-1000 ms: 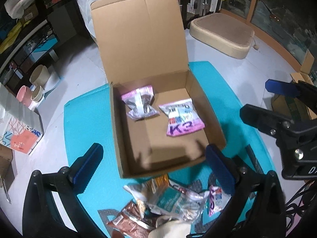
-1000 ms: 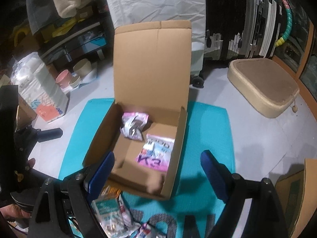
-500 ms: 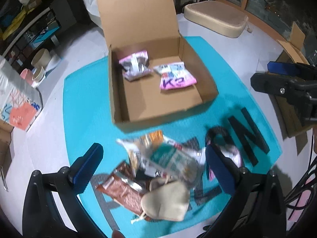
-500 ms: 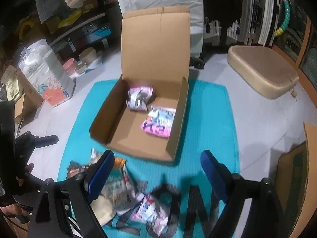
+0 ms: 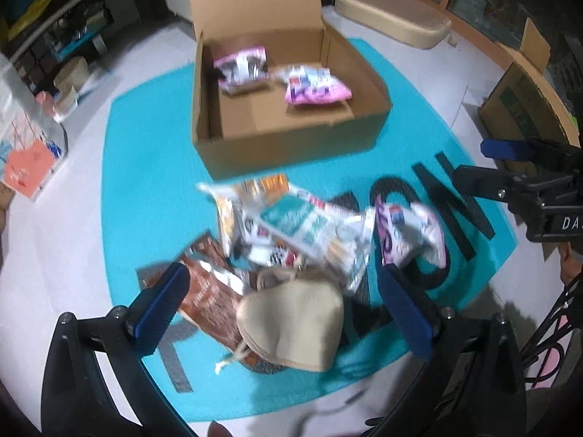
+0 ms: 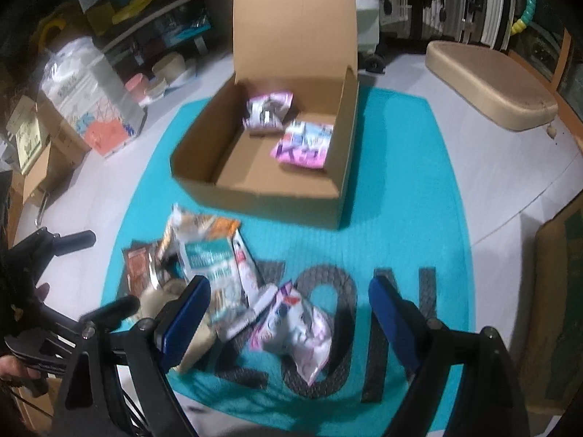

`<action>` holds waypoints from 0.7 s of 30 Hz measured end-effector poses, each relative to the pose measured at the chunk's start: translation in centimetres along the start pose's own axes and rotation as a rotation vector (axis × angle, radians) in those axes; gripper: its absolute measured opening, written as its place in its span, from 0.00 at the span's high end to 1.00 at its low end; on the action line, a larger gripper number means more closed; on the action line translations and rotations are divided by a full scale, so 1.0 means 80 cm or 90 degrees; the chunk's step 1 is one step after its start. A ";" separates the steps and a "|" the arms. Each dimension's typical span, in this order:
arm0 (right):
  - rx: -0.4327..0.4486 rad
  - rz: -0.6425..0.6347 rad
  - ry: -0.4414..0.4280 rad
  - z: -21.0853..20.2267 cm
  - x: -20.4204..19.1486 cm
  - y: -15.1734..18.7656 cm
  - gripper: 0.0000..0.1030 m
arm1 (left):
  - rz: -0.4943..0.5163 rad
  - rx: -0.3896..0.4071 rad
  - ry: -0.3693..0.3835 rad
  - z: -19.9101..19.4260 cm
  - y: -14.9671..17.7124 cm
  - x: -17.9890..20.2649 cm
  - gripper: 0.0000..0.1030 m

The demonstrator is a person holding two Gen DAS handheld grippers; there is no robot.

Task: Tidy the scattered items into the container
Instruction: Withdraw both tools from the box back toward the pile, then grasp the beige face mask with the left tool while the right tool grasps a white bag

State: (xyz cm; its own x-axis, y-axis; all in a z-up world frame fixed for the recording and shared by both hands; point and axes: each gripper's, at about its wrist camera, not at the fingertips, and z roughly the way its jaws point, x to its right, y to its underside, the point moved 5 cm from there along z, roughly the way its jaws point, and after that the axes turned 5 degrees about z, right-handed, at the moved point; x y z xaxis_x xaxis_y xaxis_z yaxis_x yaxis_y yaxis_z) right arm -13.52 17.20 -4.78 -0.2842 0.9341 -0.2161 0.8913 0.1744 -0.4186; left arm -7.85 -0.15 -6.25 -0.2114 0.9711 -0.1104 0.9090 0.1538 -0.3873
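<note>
An open cardboard box [image 5: 291,145] [image 6: 262,193] sits on a teal mat, lid up, with two pink snack packets [image 5: 316,89] [image 6: 302,144] inside. In front of it lies a pile of loose items: a teal-and-white packet [image 5: 302,224] [image 6: 211,258], brown packets [image 5: 209,291] [image 6: 136,266], a beige pouch [image 5: 295,327] and a pink-white packet [image 5: 408,233] [image 6: 295,331]. My left gripper [image 5: 280,306] is open and empty above the beige pouch. My right gripper [image 6: 288,317] is open and empty above the pink-white packet.
The teal mat [image 5: 145,189] [image 6: 408,196] lies on a pale floor. A beige cushion [image 6: 488,83] sits at the back right. A cardboard box [image 5: 524,98] stands at the right. Shelves, cups and boxes [image 6: 91,109] line the left.
Both grippers have pulled back from over the box toward the near side of the mat. The pile of loose items now lies between their fingers. Both stay open.
</note>
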 end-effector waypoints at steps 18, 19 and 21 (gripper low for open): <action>-0.115 0.053 0.043 0.084 0.044 0.076 0.13 | -0.056 -0.068 0.076 0.075 0.074 0.039 0.00; -0.119 0.055 0.042 0.086 0.045 0.077 0.13 | -0.055 -0.072 0.085 0.080 0.077 0.044 0.00; -0.130 0.059 0.039 0.094 0.047 0.083 0.13 | -0.055 -0.081 0.093 0.091 0.080 0.052 0.00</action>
State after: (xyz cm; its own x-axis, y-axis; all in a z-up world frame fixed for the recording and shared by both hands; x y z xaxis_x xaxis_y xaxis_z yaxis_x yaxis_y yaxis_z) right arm -11.36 19.55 -14.96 -0.1815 0.9651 -0.1886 0.9673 0.1408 -0.2108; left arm -5.54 3.54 -15.83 -0.2442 0.9681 0.0558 0.9297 0.2501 -0.2704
